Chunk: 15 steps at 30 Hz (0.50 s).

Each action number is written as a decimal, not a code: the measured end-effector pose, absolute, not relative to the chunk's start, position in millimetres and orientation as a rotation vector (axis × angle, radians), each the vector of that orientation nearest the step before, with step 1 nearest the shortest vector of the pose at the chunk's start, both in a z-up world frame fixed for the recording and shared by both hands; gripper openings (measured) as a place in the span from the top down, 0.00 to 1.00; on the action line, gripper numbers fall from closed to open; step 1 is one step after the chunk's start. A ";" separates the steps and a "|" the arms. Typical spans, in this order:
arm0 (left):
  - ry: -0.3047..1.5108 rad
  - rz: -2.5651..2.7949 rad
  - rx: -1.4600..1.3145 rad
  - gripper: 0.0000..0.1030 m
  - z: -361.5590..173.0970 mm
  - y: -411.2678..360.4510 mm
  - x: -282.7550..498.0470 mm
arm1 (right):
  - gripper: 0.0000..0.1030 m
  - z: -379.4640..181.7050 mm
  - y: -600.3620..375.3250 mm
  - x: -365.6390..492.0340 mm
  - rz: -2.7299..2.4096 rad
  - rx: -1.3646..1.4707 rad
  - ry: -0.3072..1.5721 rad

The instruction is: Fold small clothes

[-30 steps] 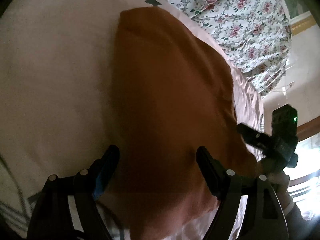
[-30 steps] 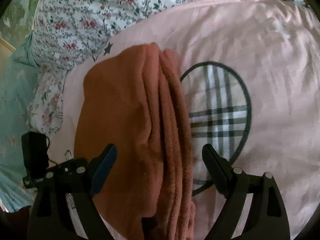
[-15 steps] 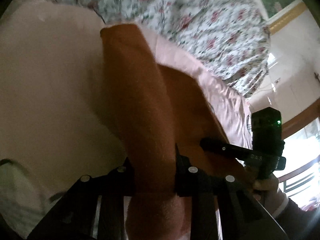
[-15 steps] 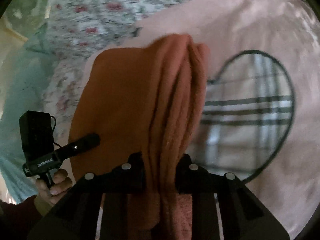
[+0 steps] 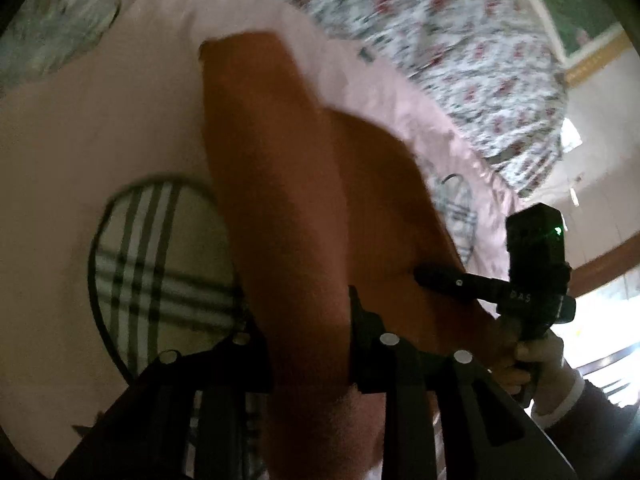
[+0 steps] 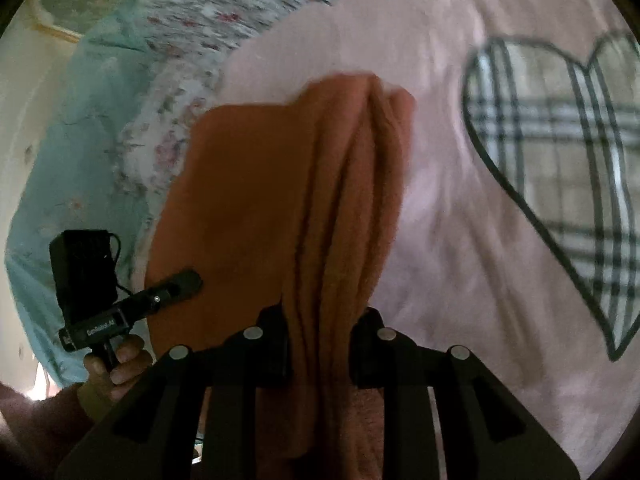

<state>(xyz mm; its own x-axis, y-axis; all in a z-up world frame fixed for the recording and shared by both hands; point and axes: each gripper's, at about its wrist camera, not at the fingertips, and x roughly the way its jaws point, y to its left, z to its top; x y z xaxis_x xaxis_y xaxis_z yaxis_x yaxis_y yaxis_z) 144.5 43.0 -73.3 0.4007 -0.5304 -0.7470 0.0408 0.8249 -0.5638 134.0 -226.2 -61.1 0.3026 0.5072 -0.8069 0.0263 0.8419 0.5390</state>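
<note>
Pink bedspread (image 5: 100, 128) w/ a plaid heart patch (image 6: 560, 168) covers a bed; floral bedding (image 5: 460, 40) bunched at the far side, pale wall and wood trim beyond.

Task item: an orange-brown fleece garment (image 5: 280, 208), exact type can't be told, lying partly on the spread btwn the two tools, its near edge raised off the bed.

Left gripper (image 5: 308, 344): jaws have just been closing, then eased slightly; now clamped on a thick gathered band of the fleece, which fills the gap. Right gripper (image 6: 320, 344): jaws have also just been closing and now pinch several stacked layers of the same garment (image 6: 280, 200), ridges of the layers visible running away from the jaws.

Each wrist view shows the other tool held in a person's hand (image 5: 536, 356) at the opposite side of the cloth. Both views are motion-blurred.

Progress, as a judgement: garment already looks doubled at least once lengthwise, given the layered edge. Both ends are grasped, so prob. mid-fold. Left to do: carry the held edge over, lay it flat, let go, smooth. No other clothes in view, so can't tell how many remain.
</note>
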 end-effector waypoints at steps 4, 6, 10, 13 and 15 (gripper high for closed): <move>1.117 -0.401 -0.625 0.61 -82.4 63.4 153.9 | 0.70 -63.9 -230.0 132.6 0.326 0.517 1.255; 1.101 -0.397 -0.639 0.56 -80.3 75.2 165.3 | 0.69 -60.7 -229.6 132.1 0.318 0.498 1.255; 1.076 -0.346 -0.668 0.50 -79.9 96.1 200.4 | 0.69 -54.8 -230.3 132.5 0.313 0.464 1.258; 1.047 -0.314 -0.738 0.47 -80.8 114.3 234.9 | 0.68 -47.7 -229.5 131.6 0.309 0.439 1.245; 1.026 -0.287 -0.755 0.54 -80.6 121.6 254.9 | 0.68 -43.4 -229.2 130.6 0.304 0.430 1.234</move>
